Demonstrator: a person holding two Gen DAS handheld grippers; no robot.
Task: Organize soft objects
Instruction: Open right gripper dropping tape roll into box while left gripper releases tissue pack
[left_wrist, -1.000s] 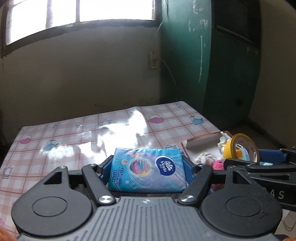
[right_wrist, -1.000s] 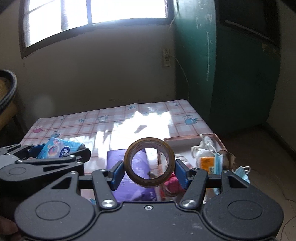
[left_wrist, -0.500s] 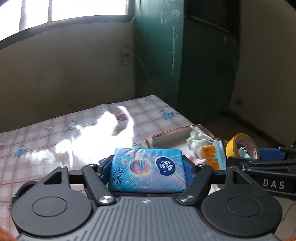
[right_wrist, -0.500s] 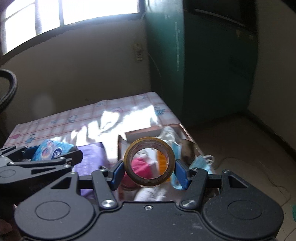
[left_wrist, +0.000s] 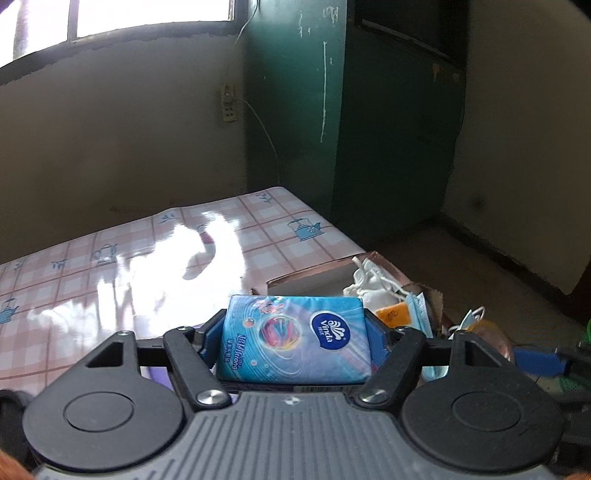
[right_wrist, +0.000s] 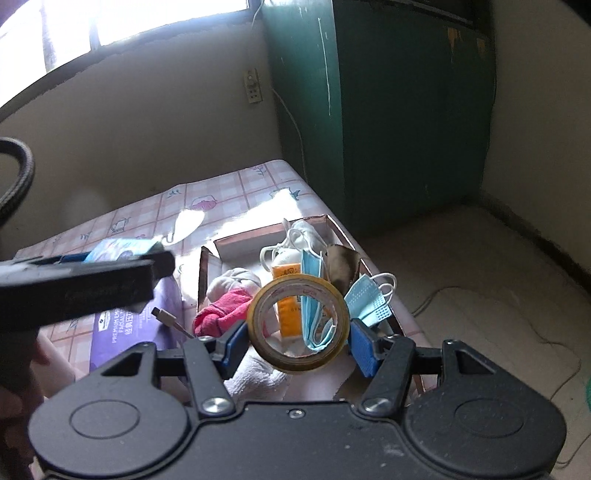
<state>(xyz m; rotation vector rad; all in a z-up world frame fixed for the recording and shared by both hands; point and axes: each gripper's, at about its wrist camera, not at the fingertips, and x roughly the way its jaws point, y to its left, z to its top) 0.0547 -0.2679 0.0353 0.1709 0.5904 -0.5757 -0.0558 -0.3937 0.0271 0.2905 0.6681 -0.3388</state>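
My left gripper (left_wrist: 295, 336) is shut on a blue Vinda tissue pack (left_wrist: 295, 338), held above the table near the cardboard box (left_wrist: 306, 278). My right gripper (right_wrist: 298, 341) is shut on a roll of yellowish tape (right_wrist: 258, 325), held over the box (right_wrist: 258, 236). The box holds blue face masks (right_wrist: 365, 299), a white mask (right_wrist: 299, 236), an orange packet (right_wrist: 286, 317) and a pink cloth (right_wrist: 221, 314). The left gripper with its pack (right_wrist: 118, 249) shows at the left of the right wrist view.
A purple facial tissue pack (right_wrist: 125, 328) lies on the checked tablecloth (left_wrist: 110, 266) left of the box. A white cloth (right_wrist: 255, 376) lies under my right gripper. The table edge is at the right, with floor and a green cabinet (right_wrist: 388, 110) beyond.
Both grippers have swung right and tipped down towards the box, each keeping its hold. The box contents now fill the right wrist view.
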